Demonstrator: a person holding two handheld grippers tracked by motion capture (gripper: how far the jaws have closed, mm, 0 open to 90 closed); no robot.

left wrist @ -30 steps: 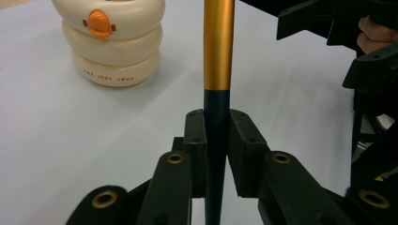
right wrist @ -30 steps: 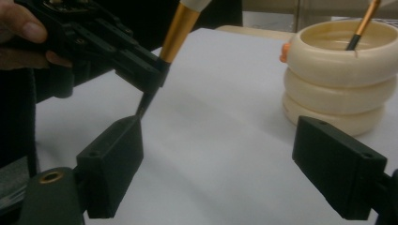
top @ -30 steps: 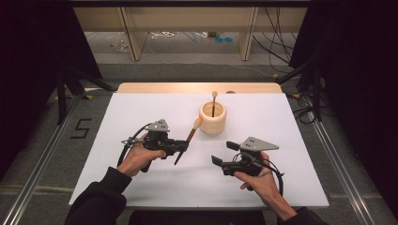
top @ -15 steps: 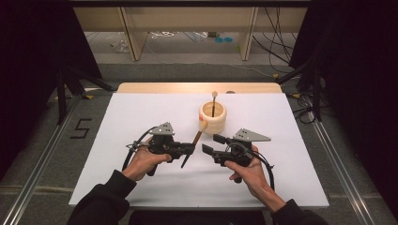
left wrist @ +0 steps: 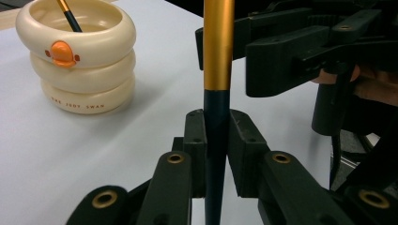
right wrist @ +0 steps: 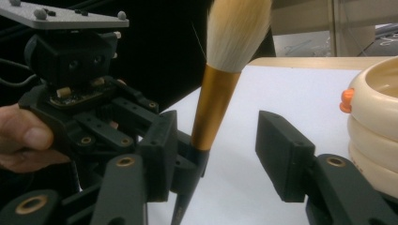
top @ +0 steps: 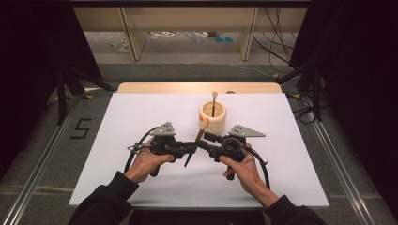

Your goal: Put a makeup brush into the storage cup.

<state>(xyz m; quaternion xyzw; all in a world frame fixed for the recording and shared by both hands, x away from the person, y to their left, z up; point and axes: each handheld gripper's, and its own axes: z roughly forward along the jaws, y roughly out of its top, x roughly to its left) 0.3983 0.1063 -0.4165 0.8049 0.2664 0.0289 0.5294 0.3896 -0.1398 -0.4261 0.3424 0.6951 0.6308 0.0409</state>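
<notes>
A makeup brush [top: 199, 137] with a pale bristle head, gold ferrule [left wrist: 218, 47] and dark handle stands tilted over the white board. My left gripper [top: 191, 149] is shut on the dark handle [left wrist: 217, 136]. My right gripper [top: 207, 139] has come in from the right, and its jaws have just been closing. They stand either side of the ferrule [right wrist: 211, 112] with a gap showing on both sides [right wrist: 220, 150]. A cream ringed cup [top: 212, 117] behind holds a second brush [top: 214, 101].
The white board [top: 131, 117] covers a wooden table whose back edge [top: 197, 87] shows. The cup [left wrist: 80, 70] stands close beyond both grippers. Cables loop from each gripper over the board. Dark stands and floor rails flank the table.
My right gripper has moved left up to the brush, and its jaws have narrowed around the ferrule. The left gripper has kept its hold and barely shifted.
</notes>
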